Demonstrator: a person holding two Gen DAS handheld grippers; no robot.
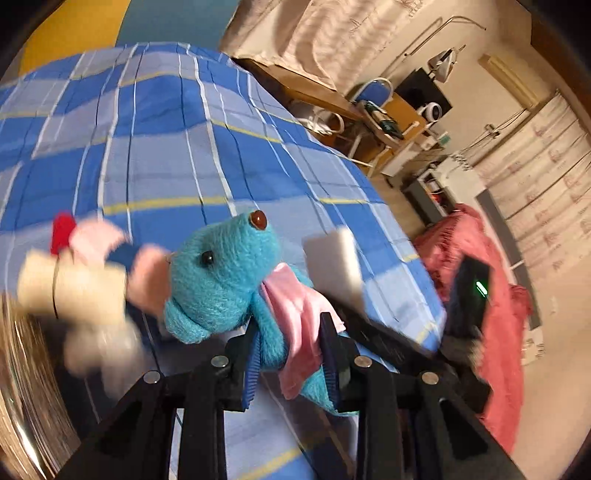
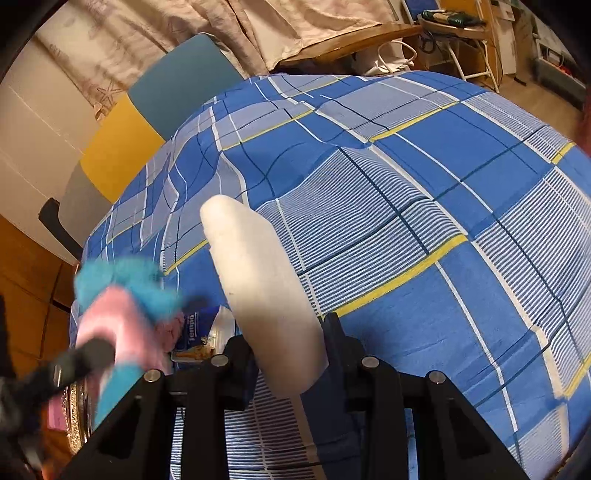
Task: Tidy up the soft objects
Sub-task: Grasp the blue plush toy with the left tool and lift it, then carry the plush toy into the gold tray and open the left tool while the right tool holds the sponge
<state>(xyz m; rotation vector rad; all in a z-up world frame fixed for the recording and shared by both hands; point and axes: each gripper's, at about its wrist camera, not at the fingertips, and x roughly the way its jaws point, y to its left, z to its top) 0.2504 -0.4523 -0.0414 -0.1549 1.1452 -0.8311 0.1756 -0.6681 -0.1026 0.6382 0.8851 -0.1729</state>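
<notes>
The left gripper (image 1: 290, 354) jaws are clamping the blue plush toy (image 1: 221, 280); the right gripper (image 2: 290, 347) jaws are pinching a white sponge (image 2: 255, 273) above the bed (image 2: 424, 206).

A home bedroom: plaid-sheeted bed (image 2: 424, 206), curtains (image 2: 184, 33), ironing board (image 1: 384, 122).

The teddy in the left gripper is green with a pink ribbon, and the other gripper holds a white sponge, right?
Not quite: the teddy is blue, not green. The left wrist view shows its turquoise-blue fur and the pink ribbon at its neck, clamped in the left gripper. The rest holds: the right gripper holds a white sponge.
</notes>
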